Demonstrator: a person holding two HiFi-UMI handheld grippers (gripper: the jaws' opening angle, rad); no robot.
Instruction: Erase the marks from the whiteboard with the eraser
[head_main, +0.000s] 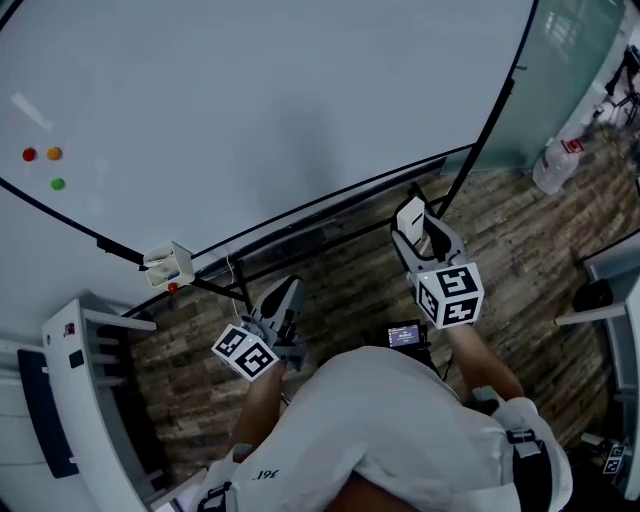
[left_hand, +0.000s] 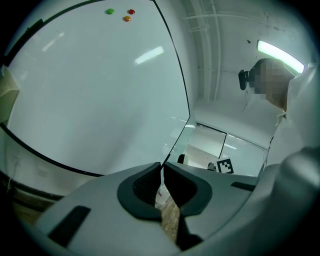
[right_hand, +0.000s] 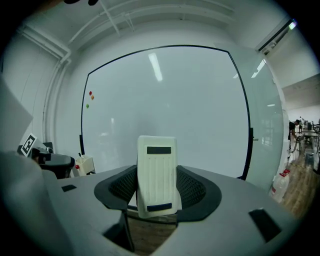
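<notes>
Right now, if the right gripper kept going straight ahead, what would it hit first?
Likely the whiteboard: the right gripper points at its blank middle, and the eraser it grips would touch first. Depth is unclear.

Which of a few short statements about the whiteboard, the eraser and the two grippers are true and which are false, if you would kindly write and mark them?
1. The right gripper is shut on the eraser. True.
2. The eraser is pressed against the whiteboard. False: it is held apart from the board.
3. The left gripper holds a pen. False: its jaws are together with nothing between them.
4. Red, orange and green coloured dots sit on the whiteboard. True.
</notes>
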